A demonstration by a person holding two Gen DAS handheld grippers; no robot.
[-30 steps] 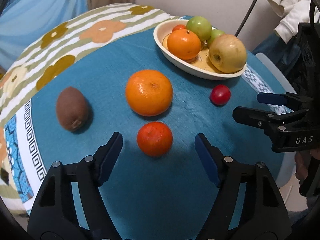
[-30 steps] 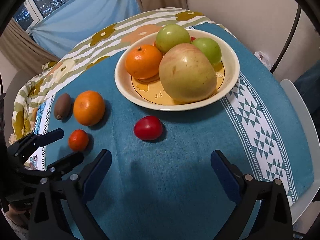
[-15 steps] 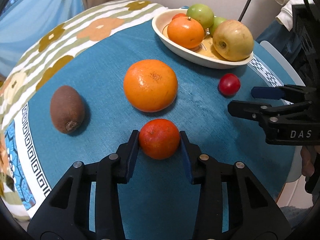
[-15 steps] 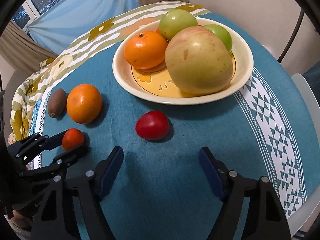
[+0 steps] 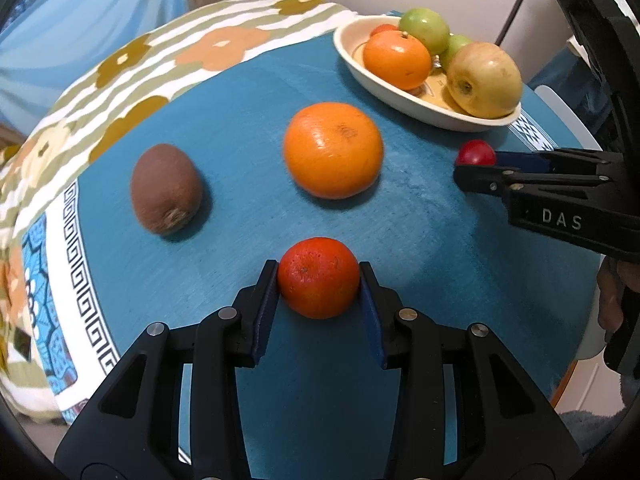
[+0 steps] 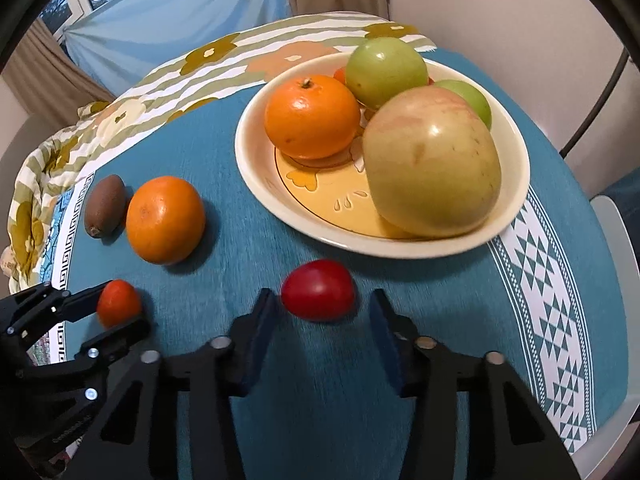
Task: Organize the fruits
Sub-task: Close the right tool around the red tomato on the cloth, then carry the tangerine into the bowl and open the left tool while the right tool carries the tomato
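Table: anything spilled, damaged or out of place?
Nothing spilled, damaged or askew. The kiwi, large orange, mandarin and red fruit just lie on the cloth outside the bowl, all intact.

kiwi (image 5: 166,189) left of orange (image 5: 333,150)

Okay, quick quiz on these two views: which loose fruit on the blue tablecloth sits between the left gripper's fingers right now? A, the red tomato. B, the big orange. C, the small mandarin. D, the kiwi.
C: in the left wrist view the left gripper has both pads pressed on the small mandarin, while the kiwi and the big orange lie apart from it on the cloth.
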